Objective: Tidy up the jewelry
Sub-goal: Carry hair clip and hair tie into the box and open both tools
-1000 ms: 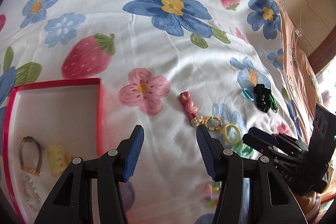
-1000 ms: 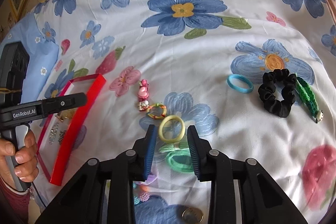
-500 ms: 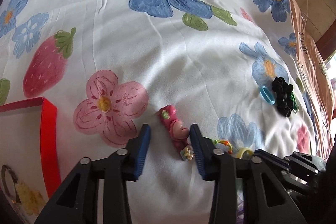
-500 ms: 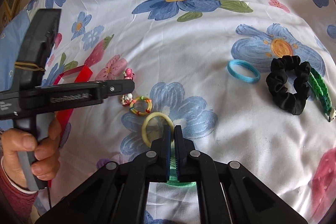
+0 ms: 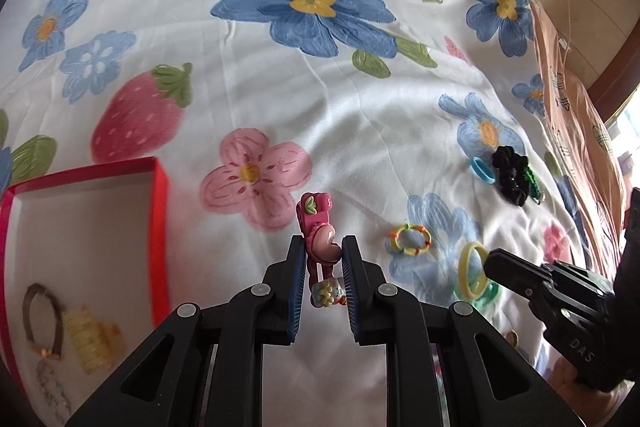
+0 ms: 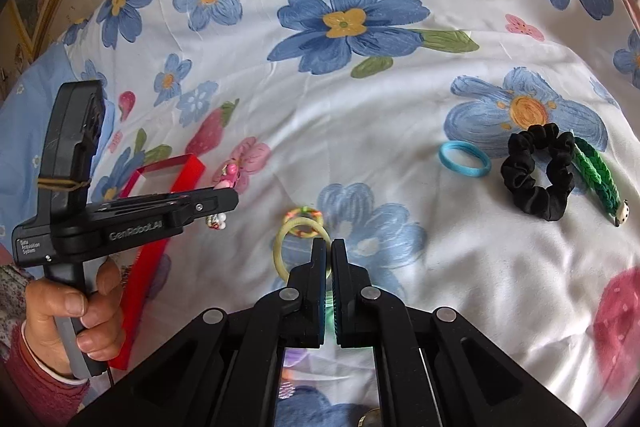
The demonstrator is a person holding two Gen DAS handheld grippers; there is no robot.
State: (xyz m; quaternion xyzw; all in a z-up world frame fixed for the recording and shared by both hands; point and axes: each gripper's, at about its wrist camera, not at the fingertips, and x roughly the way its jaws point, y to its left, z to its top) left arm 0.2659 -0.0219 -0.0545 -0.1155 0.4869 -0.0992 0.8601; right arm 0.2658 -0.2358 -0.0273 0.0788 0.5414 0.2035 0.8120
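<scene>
Between left hand-held gripper [image 5: 322, 259] fingers, pink hair clip [image 5: 318, 231], lower end half-hidden

pink hair clip [image 5: 320, 239]: glossy plastic | scrunchie [image 6: 538, 173]: matt black cloth | bedsheet [image 5: 320, 99]: smooth printed cloth

Bare sheet [image 5: 248, 99] lies beyond the red box [image 5: 158, 227].
</scene>
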